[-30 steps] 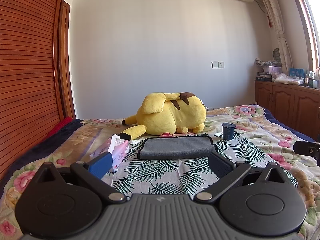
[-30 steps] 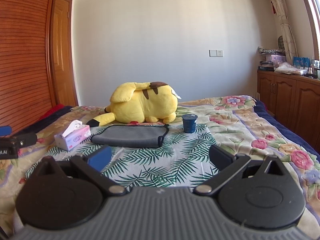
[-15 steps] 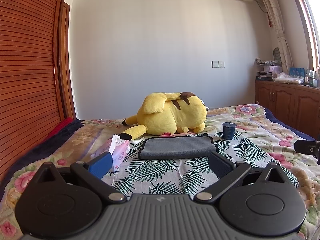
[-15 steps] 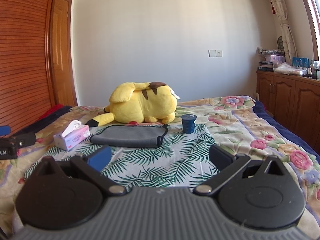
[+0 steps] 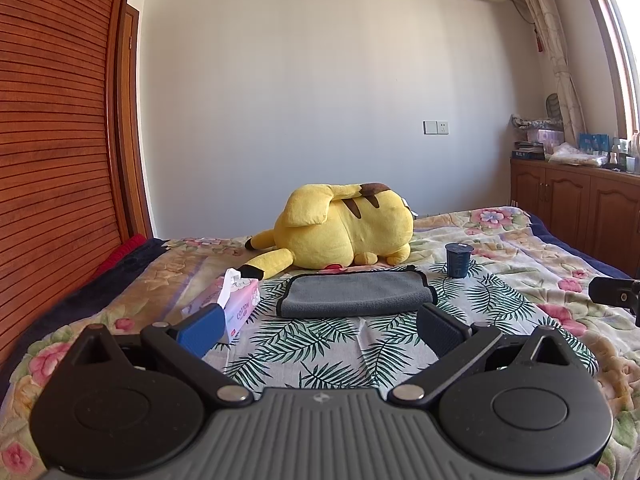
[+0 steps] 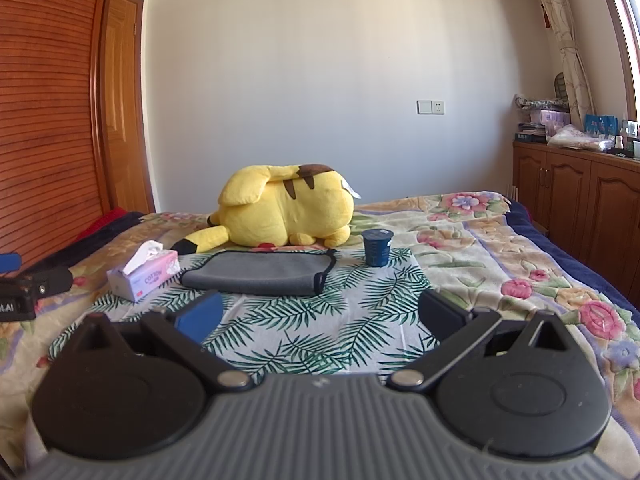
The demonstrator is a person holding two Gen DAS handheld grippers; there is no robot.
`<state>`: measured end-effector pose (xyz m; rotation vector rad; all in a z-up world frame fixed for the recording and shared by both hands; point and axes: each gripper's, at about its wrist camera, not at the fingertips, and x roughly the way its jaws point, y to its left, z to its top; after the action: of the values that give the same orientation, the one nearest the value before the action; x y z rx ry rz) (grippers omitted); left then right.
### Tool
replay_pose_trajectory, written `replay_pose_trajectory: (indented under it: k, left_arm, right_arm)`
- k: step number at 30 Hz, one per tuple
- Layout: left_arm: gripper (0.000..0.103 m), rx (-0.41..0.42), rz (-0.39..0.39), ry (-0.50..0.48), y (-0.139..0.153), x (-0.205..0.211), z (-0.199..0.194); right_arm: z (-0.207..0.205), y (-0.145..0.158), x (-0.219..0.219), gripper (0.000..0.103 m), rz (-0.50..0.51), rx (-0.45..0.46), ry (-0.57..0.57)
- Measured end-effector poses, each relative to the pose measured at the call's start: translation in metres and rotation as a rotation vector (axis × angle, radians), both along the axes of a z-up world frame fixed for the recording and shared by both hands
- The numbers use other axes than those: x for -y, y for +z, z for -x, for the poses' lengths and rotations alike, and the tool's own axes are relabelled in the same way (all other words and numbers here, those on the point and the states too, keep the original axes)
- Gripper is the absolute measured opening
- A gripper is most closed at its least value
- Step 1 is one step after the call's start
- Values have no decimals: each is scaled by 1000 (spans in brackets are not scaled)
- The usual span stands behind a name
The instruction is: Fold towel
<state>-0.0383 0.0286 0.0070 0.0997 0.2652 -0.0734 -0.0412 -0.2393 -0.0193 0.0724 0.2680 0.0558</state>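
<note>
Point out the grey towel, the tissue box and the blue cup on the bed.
grey towel [image 5: 356, 294], left wrist view, middle of its top face
tissue box [image 6: 144, 276], right wrist view, its long side
blue cup [image 6: 377, 249], right wrist view, its side wall

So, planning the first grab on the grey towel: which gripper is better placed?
Probably the left gripper: the towel lies straight ahead of its open jaws. From the right gripper, the towel sits off to the left.

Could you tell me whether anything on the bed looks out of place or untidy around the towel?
Nothing stands out. The gray towel lies flat, the blue cup stands upright, and the tissue box sits undisturbed beside it.
</note>
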Motion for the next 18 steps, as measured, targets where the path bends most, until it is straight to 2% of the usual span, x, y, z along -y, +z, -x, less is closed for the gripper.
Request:
replay_pose_trajectory:
  k: [18]
  left_arm:
    - [84,-2,-1,0,0,0,1]
  right_arm:
    - [0,0,0,103,0,0,0]
